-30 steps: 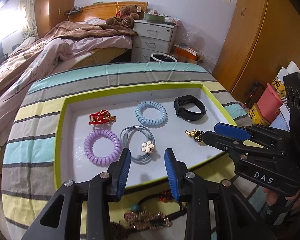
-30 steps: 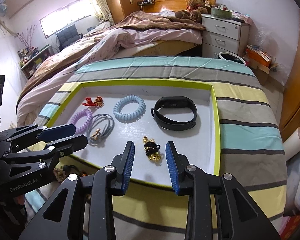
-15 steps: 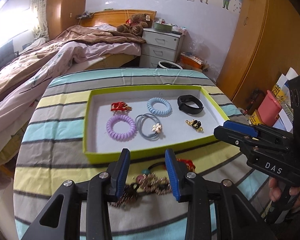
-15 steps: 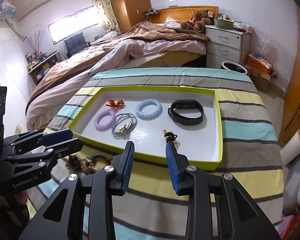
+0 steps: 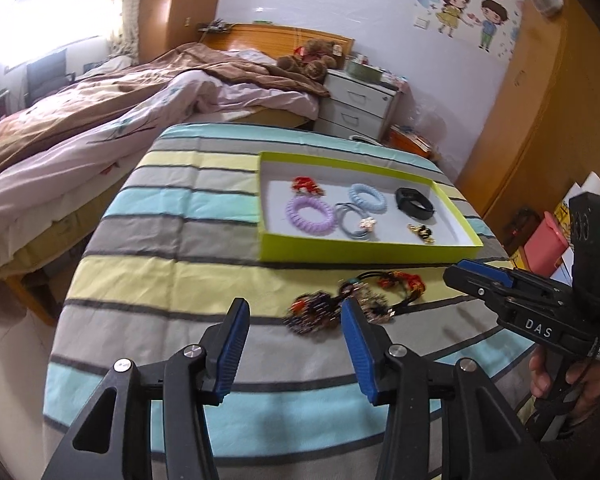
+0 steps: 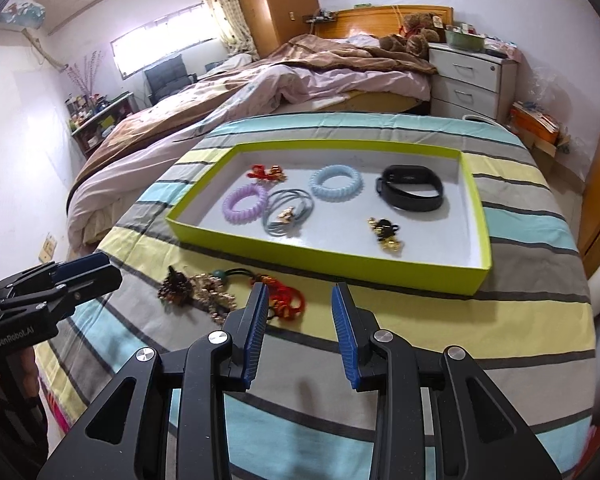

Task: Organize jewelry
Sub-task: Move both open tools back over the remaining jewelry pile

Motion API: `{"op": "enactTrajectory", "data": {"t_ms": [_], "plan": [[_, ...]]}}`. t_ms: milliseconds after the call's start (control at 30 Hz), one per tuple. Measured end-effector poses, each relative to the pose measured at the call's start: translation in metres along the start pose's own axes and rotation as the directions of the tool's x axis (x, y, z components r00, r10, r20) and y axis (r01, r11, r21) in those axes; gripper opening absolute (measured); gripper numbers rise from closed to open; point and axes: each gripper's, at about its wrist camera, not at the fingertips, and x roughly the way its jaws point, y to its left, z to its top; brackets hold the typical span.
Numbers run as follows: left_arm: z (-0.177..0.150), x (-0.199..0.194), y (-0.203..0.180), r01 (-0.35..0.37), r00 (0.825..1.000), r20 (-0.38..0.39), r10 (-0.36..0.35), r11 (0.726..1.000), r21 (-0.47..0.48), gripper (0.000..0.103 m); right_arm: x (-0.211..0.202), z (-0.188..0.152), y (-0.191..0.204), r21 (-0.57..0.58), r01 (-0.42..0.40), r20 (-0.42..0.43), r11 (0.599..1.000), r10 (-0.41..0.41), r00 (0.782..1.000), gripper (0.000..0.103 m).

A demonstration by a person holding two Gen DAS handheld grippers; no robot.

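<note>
A green-rimmed white tray (image 6: 380,272) (image 5: 364,250) lies on the striped tablecloth. In it are a purple coil band (image 6: 245,203), a blue coil band (image 6: 335,182), a grey hair tie with a flower (image 6: 287,216), a red charm (image 6: 266,172), a black wristband (image 6: 410,188) and a gold-black charm (image 6: 386,234). A pile of loose jewelry (image 5: 352,304) (image 6: 228,290) lies on the cloth in front of the tray. My left gripper (image 5: 296,332) hovers just before the pile, its jaws opening, nothing between them. My right gripper (image 6: 300,312) is open and empty beside the red cords.
A bed (image 6: 284,80) with a rumpled quilt stands behind the table, a white nightstand (image 6: 472,80) to its right. A wooden wardrobe (image 5: 540,120) lines the right wall. A hand (image 5: 556,380) holds the right gripper's handle.
Both grippers have pulled back from over the tray to in front of it. The left one has swung left and its jaws now stand wider. The loose pile has come into view.
</note>
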Motion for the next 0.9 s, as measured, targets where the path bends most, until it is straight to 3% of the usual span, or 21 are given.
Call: {"op": "enactTrajectory", "data": {"t_ms": [367, 700, 900], "plan": [[-0.014, -0.004, 0.024, -0.002, 1.000, -0.009, 0.001, 0.999, -0.044, 0.048, 0.016, -0.008, 0.045, -0.150, -0.051, -0.034, 0.987, 0.046, 0.998, 0.034], [-0.015, 0.013, 0.023, 0.034, 0.998, -0.043, -0.036, 0.999, -0.039, 0.048, 0.026, -0.009, 0.042, -0.135, -0.017, -0.064, 0.991, 0.009, 0.998, 0.034], [-0.012, 0.027, 0.015, 0.074, 0.995, -0.070, -0.075, 0.997, -0.023, 0.048, 0.024, -0.007, 0.044, -0.148, -0.017, -0.041, 0.989, 0.011, 0.999, 0.034]]}}
